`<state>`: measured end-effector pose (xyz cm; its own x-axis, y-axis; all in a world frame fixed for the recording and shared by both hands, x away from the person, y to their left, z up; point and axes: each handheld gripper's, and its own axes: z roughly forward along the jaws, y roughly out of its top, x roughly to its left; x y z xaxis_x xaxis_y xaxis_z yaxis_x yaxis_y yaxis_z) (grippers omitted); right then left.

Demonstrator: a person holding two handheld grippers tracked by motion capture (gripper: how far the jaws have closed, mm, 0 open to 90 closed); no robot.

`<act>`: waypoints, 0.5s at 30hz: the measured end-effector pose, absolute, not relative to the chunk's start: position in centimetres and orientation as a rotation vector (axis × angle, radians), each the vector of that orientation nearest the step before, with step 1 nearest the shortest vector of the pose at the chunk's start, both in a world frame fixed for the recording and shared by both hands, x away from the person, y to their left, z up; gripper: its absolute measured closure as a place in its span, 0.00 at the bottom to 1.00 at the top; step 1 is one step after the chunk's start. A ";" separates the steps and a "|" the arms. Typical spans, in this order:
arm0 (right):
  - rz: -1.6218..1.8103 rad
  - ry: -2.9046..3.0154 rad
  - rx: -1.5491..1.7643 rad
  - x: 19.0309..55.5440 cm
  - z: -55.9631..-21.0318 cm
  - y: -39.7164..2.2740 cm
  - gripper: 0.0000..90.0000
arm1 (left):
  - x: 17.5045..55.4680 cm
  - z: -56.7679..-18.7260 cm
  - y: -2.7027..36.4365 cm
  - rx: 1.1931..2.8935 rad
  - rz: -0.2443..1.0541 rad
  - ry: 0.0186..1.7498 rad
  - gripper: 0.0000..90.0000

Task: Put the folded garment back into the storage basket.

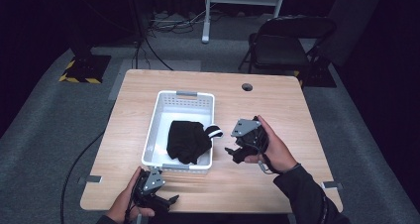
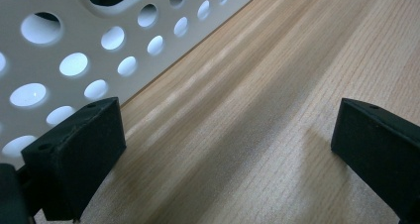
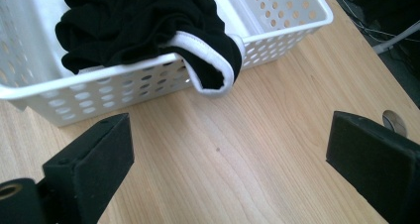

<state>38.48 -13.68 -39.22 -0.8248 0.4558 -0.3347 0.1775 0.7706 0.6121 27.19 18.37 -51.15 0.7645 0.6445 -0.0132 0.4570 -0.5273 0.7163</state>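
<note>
We see a white basket (image 1: 158, 130) on the wooden table (image 1: 277, 100). A black cloth (image 1: 187, 140) lies bunched up inside it — one end, with a white edge (image 3: 208, 68), hangs over the basket's side wall. Our right gripper (image 1: 233, 152) hovers over the table just beside that hanging end, its jaws wide apart and holding nothing. Our left gripper (image 1: 171, 200) sits near the table's front edge, close by the basket's wall — its jaws are spread too, with bare wood between them.
</note>
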 end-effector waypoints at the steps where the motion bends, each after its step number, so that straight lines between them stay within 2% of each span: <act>1: 0.795 2.490 0.474 38.4 -39.2 -13.8 0.05 | 27.2 -51.2 18.4 2.221 0.328 0.819 0.00; 15: 0.815 2.484 0.470 37.1 -38.8 -15.3 0.05 | 27.2 -51.2 18.4 2.221 0.328 0.818 0.00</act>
